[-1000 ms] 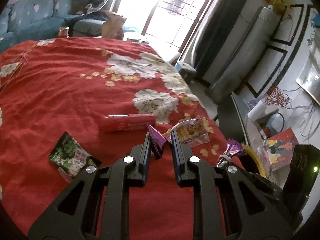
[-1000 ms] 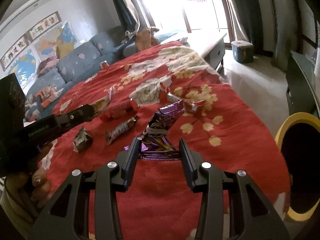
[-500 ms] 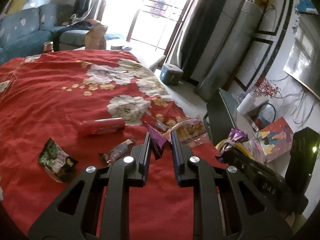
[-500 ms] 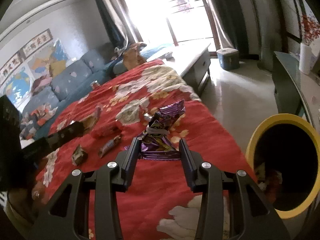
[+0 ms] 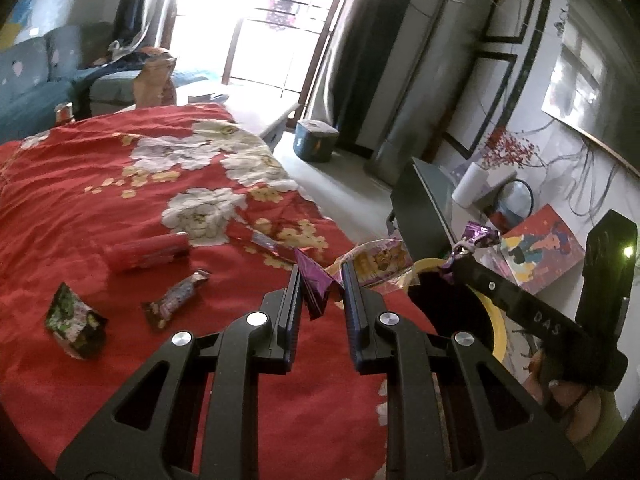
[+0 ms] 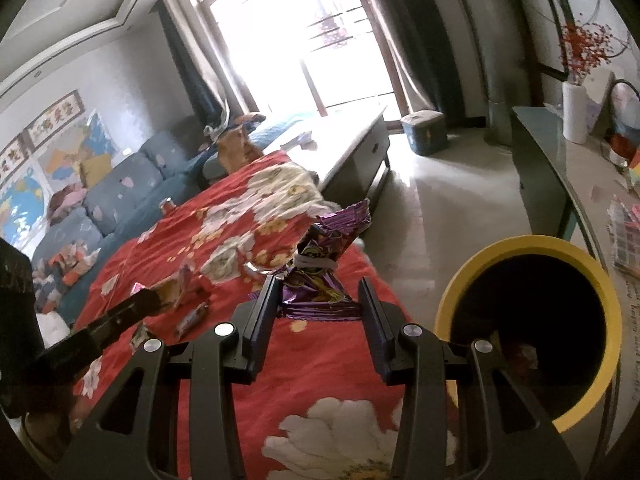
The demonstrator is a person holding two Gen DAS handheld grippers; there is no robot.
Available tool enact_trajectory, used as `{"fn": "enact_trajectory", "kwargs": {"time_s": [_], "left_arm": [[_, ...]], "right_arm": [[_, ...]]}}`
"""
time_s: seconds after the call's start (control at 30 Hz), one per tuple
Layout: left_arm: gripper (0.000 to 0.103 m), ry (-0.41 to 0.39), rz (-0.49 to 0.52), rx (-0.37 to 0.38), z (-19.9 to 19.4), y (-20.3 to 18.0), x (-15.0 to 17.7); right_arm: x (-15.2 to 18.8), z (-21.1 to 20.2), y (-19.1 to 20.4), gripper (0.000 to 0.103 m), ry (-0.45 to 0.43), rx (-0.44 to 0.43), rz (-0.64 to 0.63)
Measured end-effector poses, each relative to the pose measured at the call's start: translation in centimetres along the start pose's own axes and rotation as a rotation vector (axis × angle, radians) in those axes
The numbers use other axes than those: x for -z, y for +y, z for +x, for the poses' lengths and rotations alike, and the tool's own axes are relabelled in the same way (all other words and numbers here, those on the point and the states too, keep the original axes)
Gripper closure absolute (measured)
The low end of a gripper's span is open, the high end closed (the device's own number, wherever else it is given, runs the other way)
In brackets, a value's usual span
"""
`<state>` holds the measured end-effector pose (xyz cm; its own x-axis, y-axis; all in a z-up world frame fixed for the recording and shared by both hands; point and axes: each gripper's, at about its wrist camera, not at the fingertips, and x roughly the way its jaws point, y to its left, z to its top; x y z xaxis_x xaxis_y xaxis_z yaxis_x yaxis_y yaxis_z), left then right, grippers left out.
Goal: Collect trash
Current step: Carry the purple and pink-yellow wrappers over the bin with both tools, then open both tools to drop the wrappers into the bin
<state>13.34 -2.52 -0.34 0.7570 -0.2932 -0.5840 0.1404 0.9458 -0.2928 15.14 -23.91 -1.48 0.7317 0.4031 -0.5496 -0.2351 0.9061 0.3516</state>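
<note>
Both grippers have swung away from the middle of the red floral bedspread toward the yellow-rimmed bin, which a second ago sat cut off at the right edge of the right wrist view and now fills its lower right, dark mouth fully open to the camera. The left gripper pinches a small folded purple wrapper between nearly closed jaws, at the centre of its frame. The right gripper clamps a crumpled purple foil snack bag between half-spread jaws; the bag's top rises toward the frame's centre, and in the left wrist view it hangs at the bin's rim, right of centre.

More trash lies on the bedspread at the left of the left wrist view: a green snack packet at lower left, a chocolate bar wrapper beside it, a red tube-shaped pack above, and a clear printed bag just beyond the left gripper's fingertips.
</note>
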Motion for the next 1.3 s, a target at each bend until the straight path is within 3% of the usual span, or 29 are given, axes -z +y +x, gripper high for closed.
{"fn": "enact_trajectory", "kwargs": {"time_s": [0.87,1.3], "left_arm": [[0.089,0.079,0.212,0.090,3.9,-10.2,1.5],[0.089,0.113,0.294,0.122,5.9,-13.4,2.5]], "right_arm": [[-0.9,-4.1,-11.1,0.064,-0.088,0.144,0.173],[-0.7,-5.1,-15.2,0.064,-0.093,0.202,0.234]]}}
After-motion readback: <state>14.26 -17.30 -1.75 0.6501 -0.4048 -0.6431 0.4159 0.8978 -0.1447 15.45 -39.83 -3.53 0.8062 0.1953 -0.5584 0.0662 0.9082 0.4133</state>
